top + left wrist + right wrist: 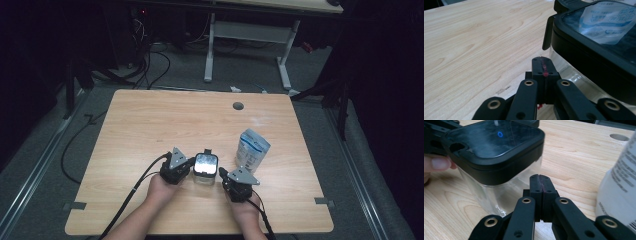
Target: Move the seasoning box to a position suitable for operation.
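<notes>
The clear square container with a black lid (205,168) stands on the light wooden bench (150,125) near its front edge, with the left gripper (187,165) just beside it at nine o'clock and the right gripper (223,173) at about four o'clock, both with jaws pressed fully together and holding nothing. The left gripper view has the white-and-blue pouch (251,149) mirrored in the lid, while the right gripper view shows a fingertip (439,163) by the lid's far side and the pouch close at three o'clock.
</notes>
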{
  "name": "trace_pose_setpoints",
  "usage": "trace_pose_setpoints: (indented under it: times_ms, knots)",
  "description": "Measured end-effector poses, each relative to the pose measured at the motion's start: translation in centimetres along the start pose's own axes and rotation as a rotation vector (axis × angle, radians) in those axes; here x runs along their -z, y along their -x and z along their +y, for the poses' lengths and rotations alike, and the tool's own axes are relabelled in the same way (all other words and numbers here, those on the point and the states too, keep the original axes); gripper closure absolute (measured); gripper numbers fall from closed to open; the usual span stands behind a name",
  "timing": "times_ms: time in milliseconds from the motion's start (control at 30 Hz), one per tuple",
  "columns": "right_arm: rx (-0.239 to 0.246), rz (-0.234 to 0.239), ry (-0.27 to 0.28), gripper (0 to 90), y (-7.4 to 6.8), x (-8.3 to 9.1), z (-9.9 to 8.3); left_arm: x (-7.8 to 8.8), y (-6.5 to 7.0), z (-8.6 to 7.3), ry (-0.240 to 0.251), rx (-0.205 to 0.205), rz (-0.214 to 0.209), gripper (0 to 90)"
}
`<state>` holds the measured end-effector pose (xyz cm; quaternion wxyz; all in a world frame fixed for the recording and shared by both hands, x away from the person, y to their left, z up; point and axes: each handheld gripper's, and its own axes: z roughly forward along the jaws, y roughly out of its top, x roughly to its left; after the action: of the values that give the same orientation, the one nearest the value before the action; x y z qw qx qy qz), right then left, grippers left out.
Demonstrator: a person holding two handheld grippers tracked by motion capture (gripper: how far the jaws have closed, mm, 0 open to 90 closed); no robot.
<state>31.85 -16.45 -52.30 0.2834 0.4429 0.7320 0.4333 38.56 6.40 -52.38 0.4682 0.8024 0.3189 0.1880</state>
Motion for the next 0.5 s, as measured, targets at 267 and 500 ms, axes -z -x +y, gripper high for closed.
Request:
trace_pose_setpoints:
  times_ms: [267, 500]
  knots:
    - [-0.006, 0.002, 0.018, 89.7, 0.2, 1.0, -0.2, 2.1, 1.6, -1.3, -0.008, 0.014, -0.004, 90.0]
    - [-0.013, -0.024, 0.016, 89.8, 1.0, 1.7, -0.6, 3.0, 3.4, -1.5, -0.003, 0.002, -0.046, 89.9]
